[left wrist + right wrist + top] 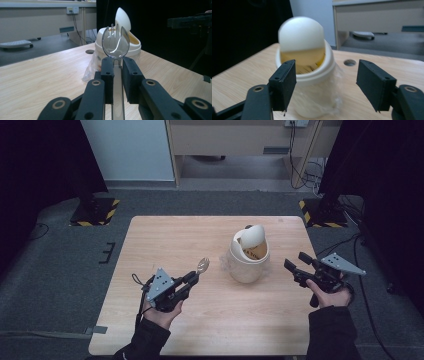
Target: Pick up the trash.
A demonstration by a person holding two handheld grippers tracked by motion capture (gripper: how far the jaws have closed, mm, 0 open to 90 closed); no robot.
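Observation:
A small cream bin (pixel 248 255) with a tipped swing lid stands on the wooden table (pixel 165 232), right of centre. A clear plastic liner shows around its base (pixel 332 92). My left gripper (pixel 192 277) is shut on the handle of a clear plastic spork (pixel 202 265), whose head points toward the bin. In the left gripper view the spork (pixel 115 42) stands upright between the pads, with the bin (pixel 120 40) behind it. My right gripper (pixel 295 264) hangs to the right of the bin, open. In the right gripper view its wide jaws frame the bin (pixel 305 70), nothing between them.
A cable hole (pixel 349 62) sits in the table behind the bin. Beyond the far edge are grey carpet, a wooden desk (pixel 240 140) and black stands with striped bases (pixel 95 212). Bare tabletop lies left of and in front of the bin.

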